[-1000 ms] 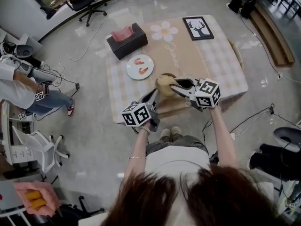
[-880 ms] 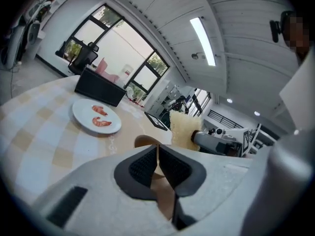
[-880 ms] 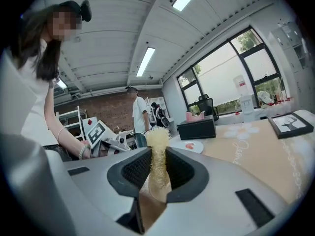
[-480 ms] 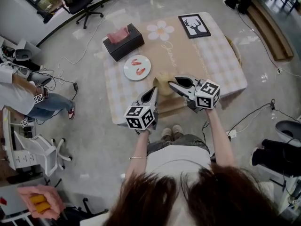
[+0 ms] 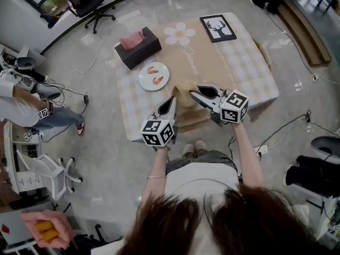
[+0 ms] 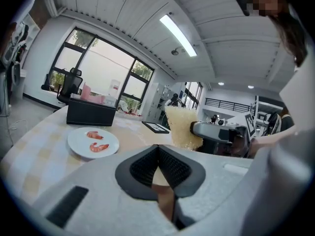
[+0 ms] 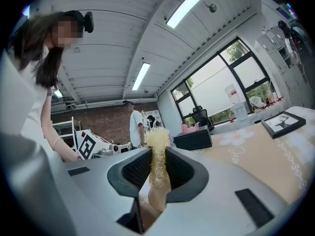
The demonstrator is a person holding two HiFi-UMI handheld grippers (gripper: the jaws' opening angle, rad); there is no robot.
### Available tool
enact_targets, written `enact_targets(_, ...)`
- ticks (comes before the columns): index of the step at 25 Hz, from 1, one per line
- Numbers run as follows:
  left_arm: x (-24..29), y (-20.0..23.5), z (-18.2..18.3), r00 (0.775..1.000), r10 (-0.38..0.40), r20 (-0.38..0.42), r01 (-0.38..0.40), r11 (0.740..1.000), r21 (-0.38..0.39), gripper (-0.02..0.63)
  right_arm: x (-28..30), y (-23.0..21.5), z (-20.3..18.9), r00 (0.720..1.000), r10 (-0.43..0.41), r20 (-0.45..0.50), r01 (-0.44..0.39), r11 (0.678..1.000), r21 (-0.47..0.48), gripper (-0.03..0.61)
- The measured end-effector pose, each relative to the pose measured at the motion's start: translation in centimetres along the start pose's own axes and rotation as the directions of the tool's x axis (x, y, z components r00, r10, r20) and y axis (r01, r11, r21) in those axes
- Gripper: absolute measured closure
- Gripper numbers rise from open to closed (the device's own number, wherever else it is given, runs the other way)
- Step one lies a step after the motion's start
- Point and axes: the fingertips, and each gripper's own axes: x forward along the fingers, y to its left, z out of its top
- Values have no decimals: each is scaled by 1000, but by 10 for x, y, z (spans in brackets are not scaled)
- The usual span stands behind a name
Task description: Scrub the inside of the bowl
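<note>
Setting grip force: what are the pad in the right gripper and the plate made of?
Pad: pale yellow, coarse open fibre, matte. Loose strands fray at its edge and it squashes thin between the jaws. Looks like loofah or plastic scouring mesh; can't tell which.
Plate: white, smooth, slightly glossy, thin rim. Probably glazed ceramic, possibly melamine.

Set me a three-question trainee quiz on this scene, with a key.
1. True or false: the left gripper holds the yellow scrubber.
2. Short answer: what food lies on the white plate?
3. Multiple choice: the right gripper is A) open and empty, B) shut on the yellow scrubber, C) out of every view.
Key: 1 false, its jaws are shut on nothing; 2 shrimp; 3 B.
</note>
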Motion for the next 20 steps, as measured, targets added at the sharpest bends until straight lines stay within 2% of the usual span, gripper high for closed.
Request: enact_targets(20,2,-2,3,1000,-19,1,19,1000,7,603,0,1,3,1000,-2,6,2,1000,4,500)
